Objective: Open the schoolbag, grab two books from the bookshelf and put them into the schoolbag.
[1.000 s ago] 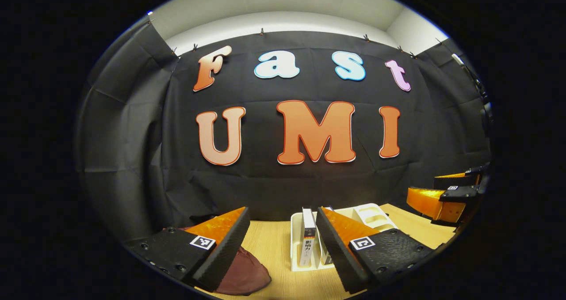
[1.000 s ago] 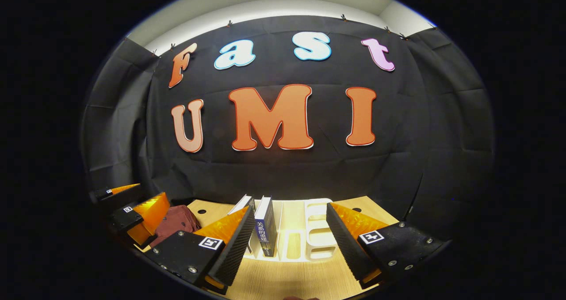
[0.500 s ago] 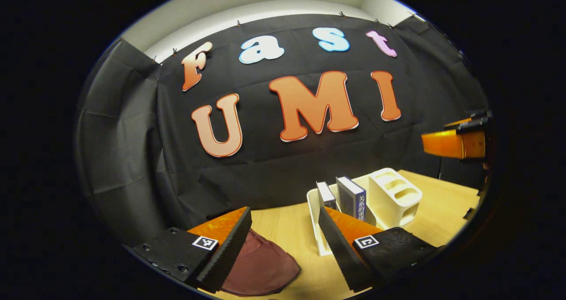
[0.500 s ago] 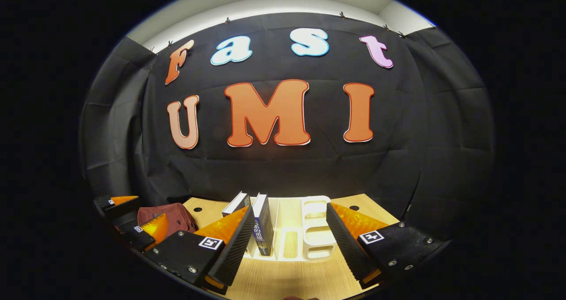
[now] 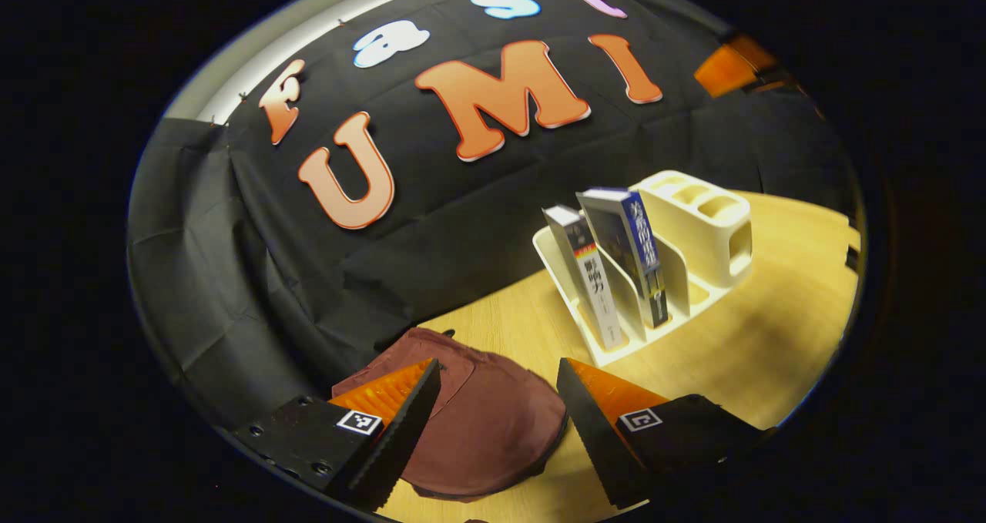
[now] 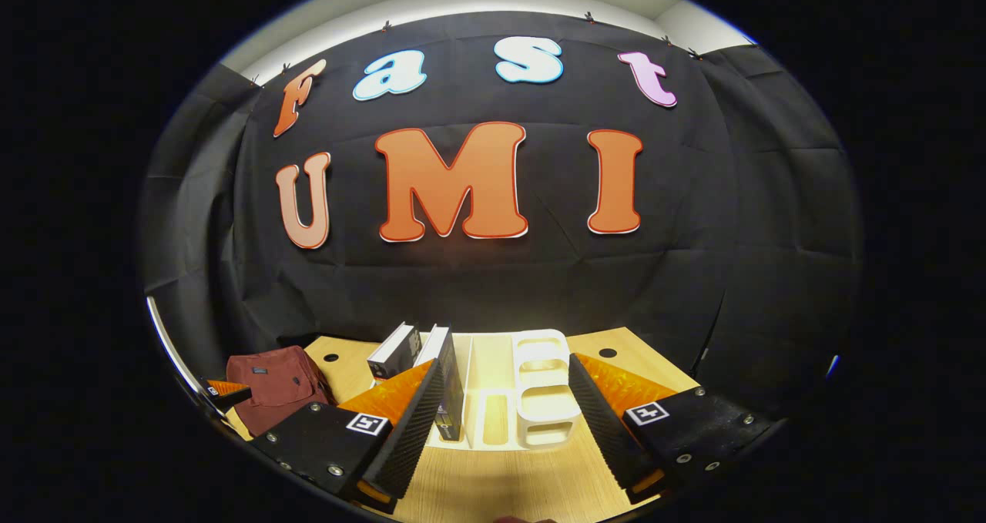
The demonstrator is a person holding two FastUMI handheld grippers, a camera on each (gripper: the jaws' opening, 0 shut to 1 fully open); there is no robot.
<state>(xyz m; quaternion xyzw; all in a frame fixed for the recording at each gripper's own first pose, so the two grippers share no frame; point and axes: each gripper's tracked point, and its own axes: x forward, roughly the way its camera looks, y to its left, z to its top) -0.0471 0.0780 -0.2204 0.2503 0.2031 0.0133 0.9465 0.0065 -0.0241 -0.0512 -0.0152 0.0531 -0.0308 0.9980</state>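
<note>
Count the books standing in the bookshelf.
2. The white-spined book stands in the end slot of the bookshelf, nearest the schoolbag; the blue-spined book leans in the next slot.

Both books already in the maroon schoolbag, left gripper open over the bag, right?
No. In the left gripper view both books, the white-spined book and the blue-spined book, stand in the cream plastic bookshelf. The left gripper is open over the maroon fabric schoolbag.

The wooden worktop (image 5: 739, 353) holds a white bookshelf (image 5: 705, 222) with two books (image 5: 628, 253) standing in it. A dark red schoolbag (image 5: 481, 423) lies near the bookshelf.
</note>
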